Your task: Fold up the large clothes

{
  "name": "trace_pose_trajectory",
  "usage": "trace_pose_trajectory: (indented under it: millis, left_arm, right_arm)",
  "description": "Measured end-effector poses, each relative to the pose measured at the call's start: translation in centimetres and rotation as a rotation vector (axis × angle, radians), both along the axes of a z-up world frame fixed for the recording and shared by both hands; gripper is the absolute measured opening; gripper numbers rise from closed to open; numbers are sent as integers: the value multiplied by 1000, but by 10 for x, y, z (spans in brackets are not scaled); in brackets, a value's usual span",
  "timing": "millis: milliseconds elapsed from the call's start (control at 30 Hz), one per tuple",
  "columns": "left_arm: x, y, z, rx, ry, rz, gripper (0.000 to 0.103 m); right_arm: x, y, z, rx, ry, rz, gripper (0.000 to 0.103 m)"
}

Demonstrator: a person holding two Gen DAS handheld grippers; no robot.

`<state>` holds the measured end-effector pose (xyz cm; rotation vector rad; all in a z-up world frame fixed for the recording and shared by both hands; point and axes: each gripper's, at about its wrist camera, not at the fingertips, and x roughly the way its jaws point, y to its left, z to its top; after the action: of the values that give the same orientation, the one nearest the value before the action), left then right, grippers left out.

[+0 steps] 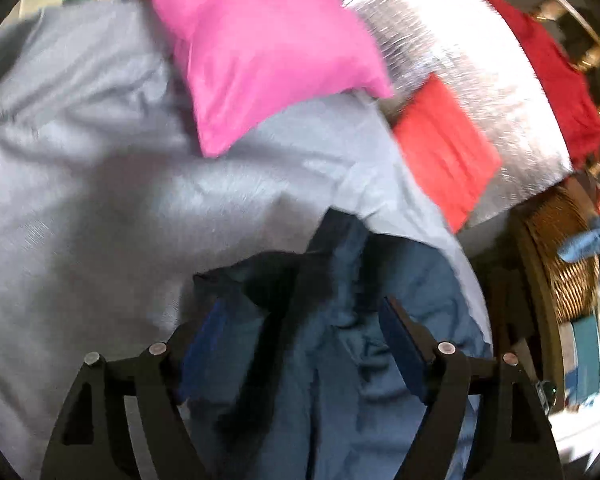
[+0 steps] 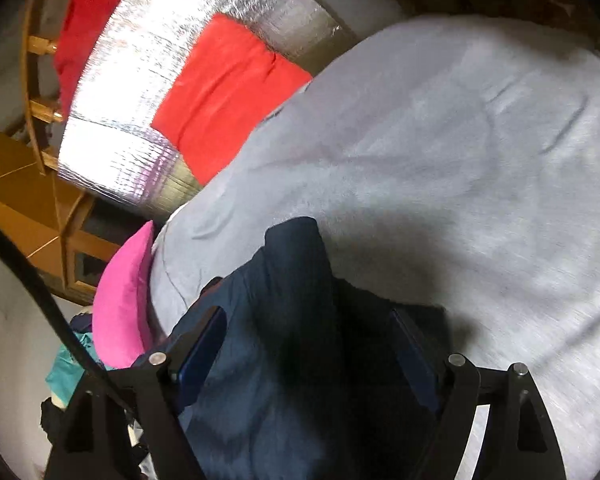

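A blue garment (image 1: 340, 340) lies bunched on a grey bed sheet (image 1: 100, 200). My left gripper (image 1: 304, 320) hangs right over it with its jaws wide apart and cloth between and under the fingers, not pinched. In the right wrist view the same dark blue garment (image 2: 284, 360) rises in a fold between the spread jaws of my right gripper (image 2: 308, 332). It too stands open over the cloth on the grey sheet (image 2: 460, 160).
A pink pillow (image 1: 260, 48) lies on the bed and also shows in the right wrist view (image 2: 120, 304). A folded red cloth (image 1: 444, 148) sits on a silver foil mat (image 1: 480, 80). A wicker basket (image 1: 564, 264) stands beside the bed. More clothes are piled near the pillow (image 2: 64, 372).
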<state>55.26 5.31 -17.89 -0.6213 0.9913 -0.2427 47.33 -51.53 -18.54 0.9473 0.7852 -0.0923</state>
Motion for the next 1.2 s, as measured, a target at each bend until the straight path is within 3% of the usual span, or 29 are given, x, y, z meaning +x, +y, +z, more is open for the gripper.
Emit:
trace_pose_trajectory:
  millis: [100, 167, 200, 233, 300, 333, 400, 467, 567, 700, 767, 833, 867, 900, 1000, 1067, 1200]
  left_arm:
    - [10, -10, -12, 38, 17, -2, 80]
    - [12, -17, -12, 80, 10, -41, 79]
    - [12, -19, -10, 92, -6, -53, 79]
    - [12, -20, -9, 97, -14, -55, 78]
    - [14, -24, -8, 103, -22, -72, 50]
    - [17, -24, -9, 100, -14, -78, 27]
    - [17, -24, -10, 102, -19, -70, 25]
    - [15, -25, -9, 116, -43, -65, 18]
    - [12, -18, -13, 106, -36, -23, 14]
    - [11, -20, -26, 136, -12, 10, 14]
    - [10, -20, -27, 137, 0, 15, 14]
    - [8, -16, -25, 111, 16, 30, 17]
    - [6, -13, -22, 92, 20, 36, 18]
    - [4, -12, -19, 81, 23, 37, 20]
    - [-10, -4, 0, 97, 5, 60, 37]
    - [-23, -2, 15, 136, -33, 85, 59]
    - [-52, -8, 41, 198, -103, 64, 62]
  right_arm:
    - [19, 8, -6, -33, 8, 23, 83]
    - [27, 12, -16, -70, 36, 32, 66]
    - [29, 14, -19, -88, 49, 42, 50]
    - [30, 15, -21, -116, 65, 44, 46]
    - [27, 18, -17, -158, 51, 21, 35]
    - [24, 20, -10, -190, 31, 9, 29]
    - [19, 26, 7, -252, -29, -7, 23]
    - [16, 32, 18, -306, -66, -21, 23]
    - [21, 37, 7, -383, -16, -34, 23]
    - [21, 22, -24, -277, 48, -53, 23]
    - [18, 17, -25, -250, 68, -73, 34]
    - [14, 16, -25, -235, 93, -84, 62]
    - [9, 16, -22, -226, 97, -93, 69]
    - [2, 16, -18, -215, 81, -99, 75]
    - [-19, 16, -3, -219, 28, -115, 75]
    - [-38, 20, 9, -228, 4, -113, 75]
    - [-69, 32, 26, -227, -22, -75, 75]
